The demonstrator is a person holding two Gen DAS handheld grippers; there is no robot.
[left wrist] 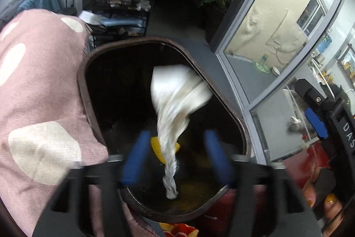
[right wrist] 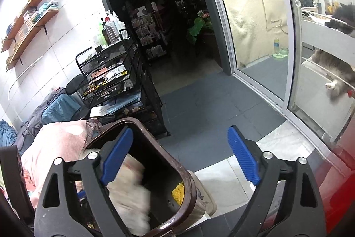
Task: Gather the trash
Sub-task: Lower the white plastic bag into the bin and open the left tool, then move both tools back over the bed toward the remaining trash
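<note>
Centre frame: left hand-held gripper (left wrist: 177,154) open, white tissue (left wrist: 177,99) dropping into bin (left wrist: 82,86); right hand-held gripper (right wrist: 177,157) open, empty; keep release centred over the opening.

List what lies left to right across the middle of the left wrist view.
Pink spotted cushion → brown bin → white tissue falling into it → glass door → right gripper.
</note>
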